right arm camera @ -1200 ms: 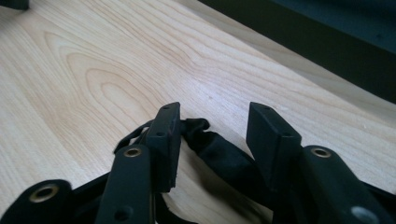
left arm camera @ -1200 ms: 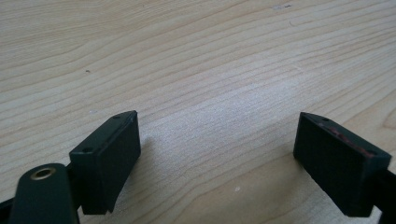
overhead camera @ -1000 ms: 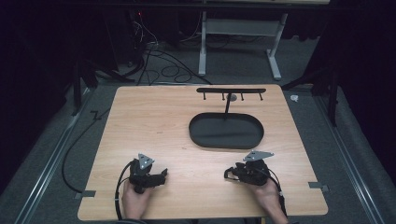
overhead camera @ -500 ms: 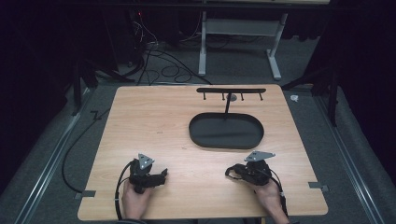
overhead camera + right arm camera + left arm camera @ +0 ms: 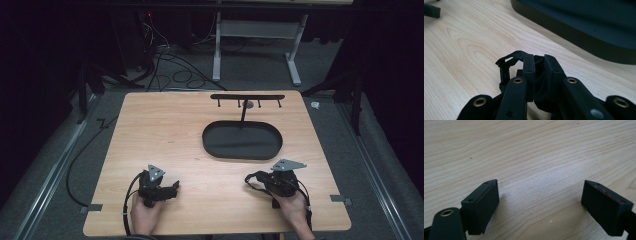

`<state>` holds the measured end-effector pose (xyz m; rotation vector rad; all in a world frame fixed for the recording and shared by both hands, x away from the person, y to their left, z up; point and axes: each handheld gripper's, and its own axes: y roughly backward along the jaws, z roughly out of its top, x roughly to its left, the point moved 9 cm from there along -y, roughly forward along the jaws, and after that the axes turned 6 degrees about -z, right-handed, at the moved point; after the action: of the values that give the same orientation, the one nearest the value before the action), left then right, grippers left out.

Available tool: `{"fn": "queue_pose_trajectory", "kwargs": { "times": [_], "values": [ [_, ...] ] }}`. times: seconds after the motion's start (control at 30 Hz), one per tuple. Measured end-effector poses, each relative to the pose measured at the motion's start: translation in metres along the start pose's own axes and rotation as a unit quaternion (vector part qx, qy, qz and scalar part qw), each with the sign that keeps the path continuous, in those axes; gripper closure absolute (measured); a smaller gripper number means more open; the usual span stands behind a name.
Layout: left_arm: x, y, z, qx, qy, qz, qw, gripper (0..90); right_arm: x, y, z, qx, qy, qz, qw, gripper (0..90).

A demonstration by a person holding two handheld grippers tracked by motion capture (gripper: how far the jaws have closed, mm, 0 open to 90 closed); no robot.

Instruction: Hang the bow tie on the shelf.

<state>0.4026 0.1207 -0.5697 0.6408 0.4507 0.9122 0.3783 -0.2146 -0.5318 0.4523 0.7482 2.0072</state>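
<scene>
Near the table's (image 5: 150,125) front edge, the right gripper (image 5: 539,65) has just closed its jaws and pinches a black strap (image 5: 509,60) lying on the wood, close to the black oval tray (image 5: 242,150); the left gripper (image 5: 540,202) rests nearby, jaws spread wide with nothing between them
</scene>
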Motion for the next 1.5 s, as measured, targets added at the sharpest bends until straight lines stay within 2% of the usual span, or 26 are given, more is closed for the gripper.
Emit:
{"fn": "queue_pose_trajectory", "kwargs": {
  "times": [0.1,0.3,0.67,1.5],
  "values": [
    [0.000,0.000,0.000,0.000,0.000,0.000,1.0000,15.2,-0.002,0.004,0.003,-0.005,0.006,-0.008,0.9999,81.7],
    [0.000,0.000,0.000,0.000,0.000,0.000,1.0000,15.2,-0.003,0.011,0.009,-0.009,0.013,-0.009,0.9998,81.8],
    [0.000,0.000,0.000,0.000,0.000,0.000,1.0000,15.2,-0.008,0.028,0.026,-0.041,0.009,-0.008,0.9991,81.8],
    [0.000,0.000,0.000,0.000,0.000,0.000,1.0000,15.2,-0.022,0.048,0.050,-0.075,-0.003,-0.019,0.9970,81.8]
  ]
}}
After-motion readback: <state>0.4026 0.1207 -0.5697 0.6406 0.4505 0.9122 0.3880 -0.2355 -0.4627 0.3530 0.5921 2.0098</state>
